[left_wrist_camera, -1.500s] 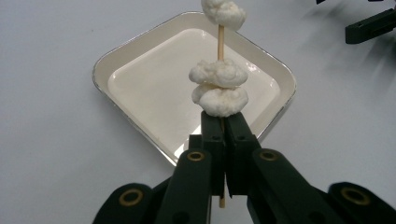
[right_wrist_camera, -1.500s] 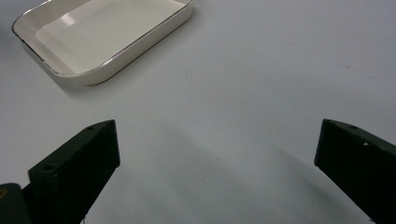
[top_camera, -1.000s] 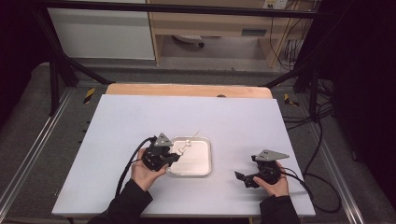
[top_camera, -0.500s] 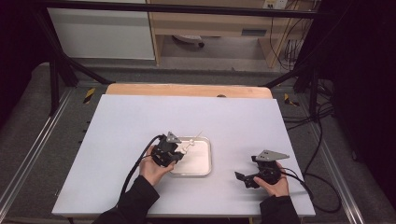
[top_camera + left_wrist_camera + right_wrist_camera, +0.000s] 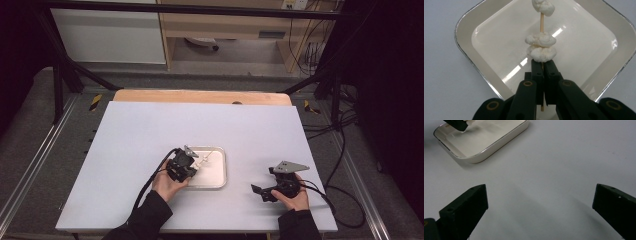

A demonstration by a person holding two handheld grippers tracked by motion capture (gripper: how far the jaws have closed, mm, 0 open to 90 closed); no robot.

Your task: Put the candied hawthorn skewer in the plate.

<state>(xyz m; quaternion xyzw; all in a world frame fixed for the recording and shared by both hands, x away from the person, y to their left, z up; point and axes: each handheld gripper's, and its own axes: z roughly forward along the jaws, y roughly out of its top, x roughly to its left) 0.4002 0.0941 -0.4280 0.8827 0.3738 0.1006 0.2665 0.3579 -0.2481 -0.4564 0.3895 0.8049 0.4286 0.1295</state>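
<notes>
A thin wooden skewer carries three white marshmallow-like lumps and hangs over a shallow white tray. My left gripper is shut on the skewer just below the lowest lump. In the high view the left gripper sits at the tray's left side, with the skewer slanting up to the right. My right gripper rests open on the table to the right of the tray, nothing between its jaws. In the right gripper view the tray lies at the upper left.
The white tabletop spreads wide around the tray. A wooden strip runs along its far edge. Cables hang off the right side, and dark frame bars stand at the back.
My left gripper has moved a little to the right over the tray's left side with the skewer in it. The right gripper has stayed put.
</notes>
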